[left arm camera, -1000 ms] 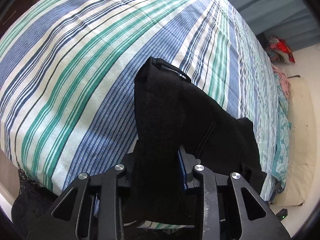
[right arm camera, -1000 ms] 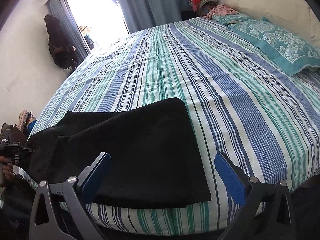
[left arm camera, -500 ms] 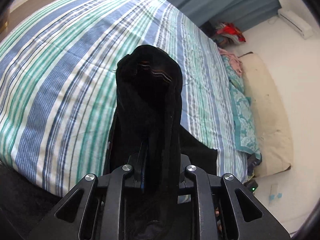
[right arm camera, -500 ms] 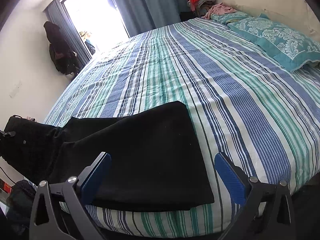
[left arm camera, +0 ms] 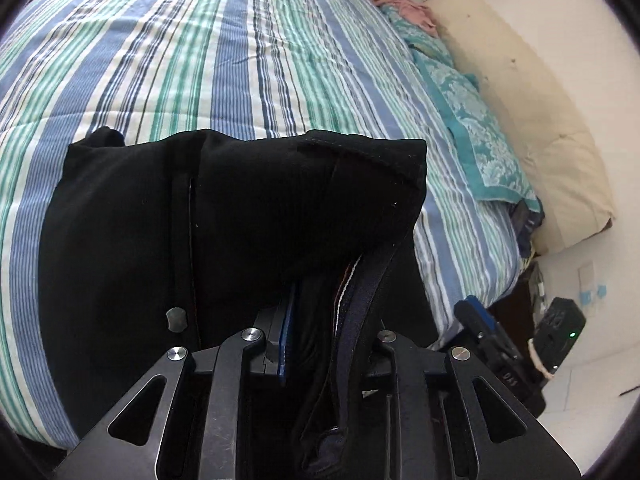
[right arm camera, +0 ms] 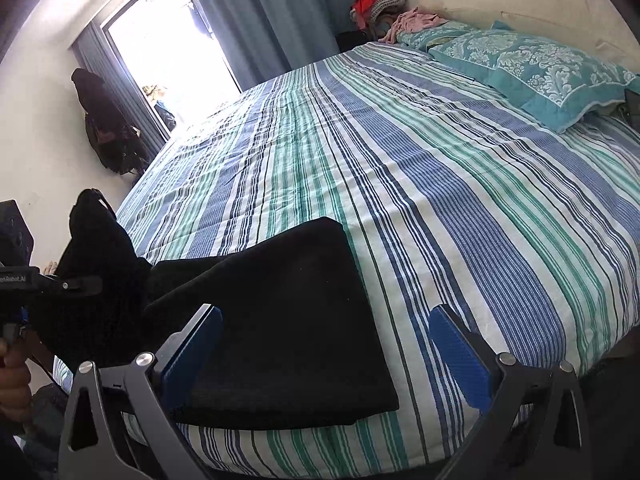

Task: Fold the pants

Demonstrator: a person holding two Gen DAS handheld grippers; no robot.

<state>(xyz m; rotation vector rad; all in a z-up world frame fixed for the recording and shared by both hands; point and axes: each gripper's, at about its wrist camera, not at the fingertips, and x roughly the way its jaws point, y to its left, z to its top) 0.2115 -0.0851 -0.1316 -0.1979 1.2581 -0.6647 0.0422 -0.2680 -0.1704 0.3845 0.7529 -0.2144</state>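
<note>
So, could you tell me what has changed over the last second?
The left gripper, clamped on the waist end of the black pants, has lifted it off the striped bedspread and swung it toward the pillow side. The right gripper stayed open and the folded end stayed flat.

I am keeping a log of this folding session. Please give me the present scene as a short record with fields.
garment: black pants, partly flat on the striped bedspread
left gripper: shut on one end of the pants, lifted off the bed
right gripper: open, holding nothing, above the flat end of the pants
pillow: teal patterned, at the head of the bed
fold state: not yet finished
</note>
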